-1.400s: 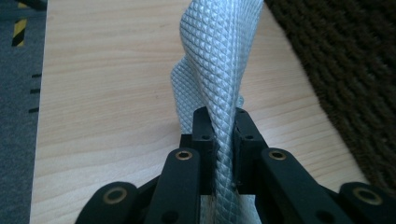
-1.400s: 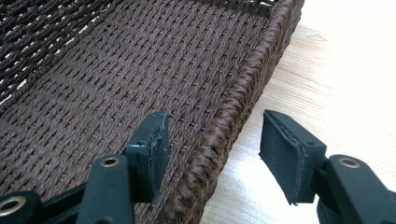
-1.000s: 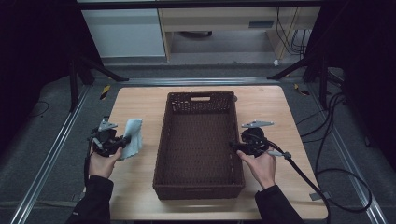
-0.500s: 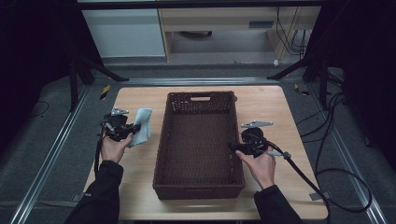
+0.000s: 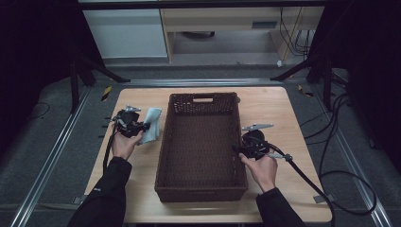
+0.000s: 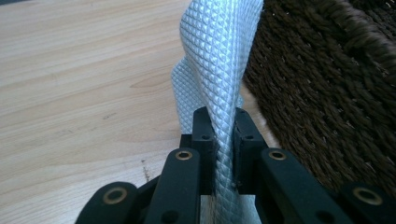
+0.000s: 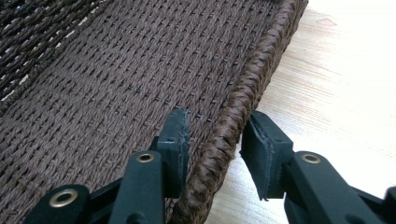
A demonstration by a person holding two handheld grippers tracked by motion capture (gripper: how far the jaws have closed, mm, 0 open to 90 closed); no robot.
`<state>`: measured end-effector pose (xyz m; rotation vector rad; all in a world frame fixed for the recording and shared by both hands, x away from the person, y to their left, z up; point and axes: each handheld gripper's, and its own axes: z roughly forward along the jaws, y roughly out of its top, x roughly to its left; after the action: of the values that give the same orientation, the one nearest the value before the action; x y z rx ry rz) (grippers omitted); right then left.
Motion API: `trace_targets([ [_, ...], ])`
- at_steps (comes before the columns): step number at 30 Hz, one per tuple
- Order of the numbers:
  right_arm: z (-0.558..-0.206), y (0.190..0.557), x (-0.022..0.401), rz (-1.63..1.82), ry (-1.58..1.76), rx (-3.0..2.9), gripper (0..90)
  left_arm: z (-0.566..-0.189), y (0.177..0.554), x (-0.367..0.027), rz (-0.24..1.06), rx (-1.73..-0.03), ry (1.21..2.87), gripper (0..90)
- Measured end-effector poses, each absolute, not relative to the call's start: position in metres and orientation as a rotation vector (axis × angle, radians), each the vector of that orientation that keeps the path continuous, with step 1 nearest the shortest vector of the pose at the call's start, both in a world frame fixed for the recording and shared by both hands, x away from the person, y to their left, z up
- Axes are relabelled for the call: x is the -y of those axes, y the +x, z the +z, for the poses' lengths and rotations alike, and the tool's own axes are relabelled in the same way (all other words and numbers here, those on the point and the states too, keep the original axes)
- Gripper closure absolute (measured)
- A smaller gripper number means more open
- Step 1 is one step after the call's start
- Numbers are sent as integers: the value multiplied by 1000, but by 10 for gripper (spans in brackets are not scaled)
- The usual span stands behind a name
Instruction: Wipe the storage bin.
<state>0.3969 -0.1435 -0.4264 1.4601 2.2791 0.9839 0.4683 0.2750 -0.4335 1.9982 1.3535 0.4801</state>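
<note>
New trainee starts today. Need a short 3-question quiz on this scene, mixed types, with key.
1. What does the left gripper hold?
2. True or false: the basket has something in it.
3. The right gripper straddles: A) the basket's rim B) the cloth C) a cable.

Key:
1. A white textured cloth, pinched between shut jaws.
2. False; it is empty.
3. A; one jaw inside the wall, one outside, just been closing.

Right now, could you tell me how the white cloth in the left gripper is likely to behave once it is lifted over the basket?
The white cloth will probably flop: it already folds and curls above the left gripper. It looks thin, so likely light. Its quilted weave should resist slipping from the pads clamped on it.
</note>
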Motion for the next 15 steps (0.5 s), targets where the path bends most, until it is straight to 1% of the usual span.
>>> trace_targets([
  [2, -427, 398, 144, 981, 1471, -2275, 649, -436, 470, -275, 473, -1360, 2000, 817],
  [15, -427, 409, 136, 1032, 1392, -2356, 677, -443, 476, -279, 464, -1376, 2015, 818],
])
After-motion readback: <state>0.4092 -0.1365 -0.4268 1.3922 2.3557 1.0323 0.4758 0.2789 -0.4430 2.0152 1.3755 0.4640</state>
